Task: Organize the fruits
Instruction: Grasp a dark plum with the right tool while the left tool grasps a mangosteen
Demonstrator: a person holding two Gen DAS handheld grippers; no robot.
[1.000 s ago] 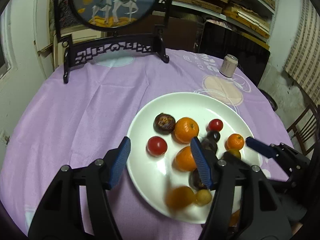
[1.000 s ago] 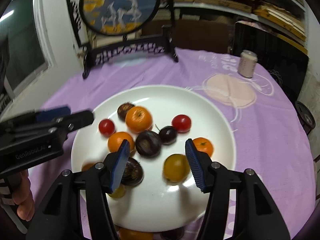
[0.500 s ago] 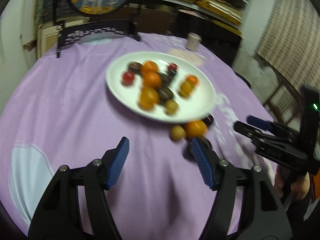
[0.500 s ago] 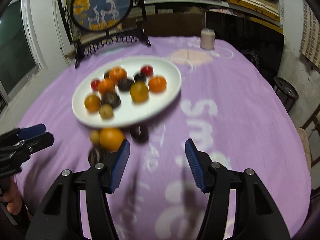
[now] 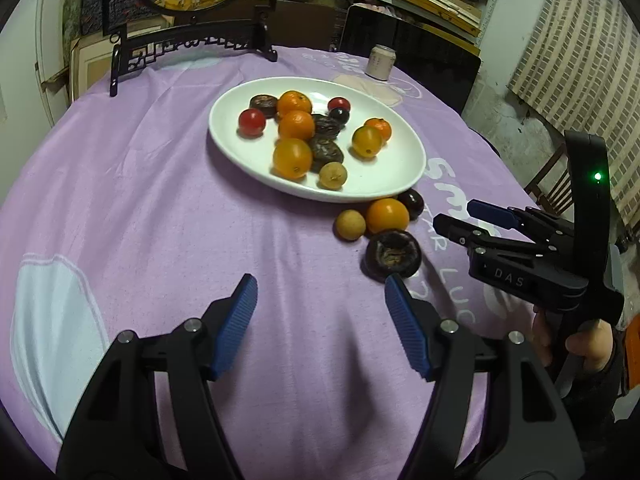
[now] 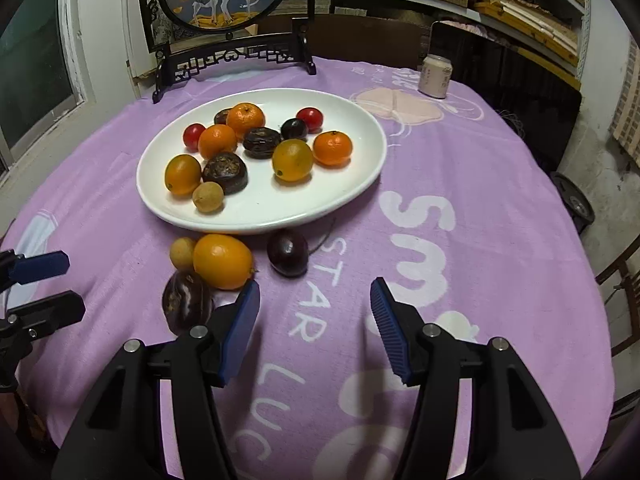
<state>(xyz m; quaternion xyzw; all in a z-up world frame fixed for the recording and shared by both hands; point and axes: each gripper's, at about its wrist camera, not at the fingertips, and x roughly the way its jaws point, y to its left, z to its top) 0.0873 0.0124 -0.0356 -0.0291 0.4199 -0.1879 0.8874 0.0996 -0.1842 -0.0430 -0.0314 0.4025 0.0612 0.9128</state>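
The fruits sat in 2 groups around the plate [image 6: 362, 184]: most lay on it, oranges, small red ones, dark ones and yellow ones, and 4 lay off it on the purple cloth [image 6: 460, 320], just beside the plate's near rim. Those 4 were an orange [image 6: 223, 261], a small tan fruit [image 6: 183, 254] touching it, a dark wrinkled fruit [image 6: 187, 301] nearer the grippers, and a dark plum [image 6: 287, 253] a little apart.

The right gripper [image 6: 314, 326] hovered on the near side of the plate, jaws moderately wide and empty, its left pad just beside the orange and the wrinkled fruit. The left gripper [image 5: 320, 322] also stood moderately wide with nothing between its pads, the wrinkled fruit [image 5: 393, 255] just past its right pad.

The likely risk was a nudge: the 4 loose fruits were round and bunched, so a pad coming in at the orange could knock the tan fruit or roll the wrinkled one across the cloth. Both grippers were near the same cluster and could collide.

The left view showed the right gripper [image 5: 464, 220] from the side, with the hand [image 5: 576, 344] gripping its handle. The right view showed only the tips of the left gripper at its edge, but gave the plum's thin stem and the cloth lettering more plainly.
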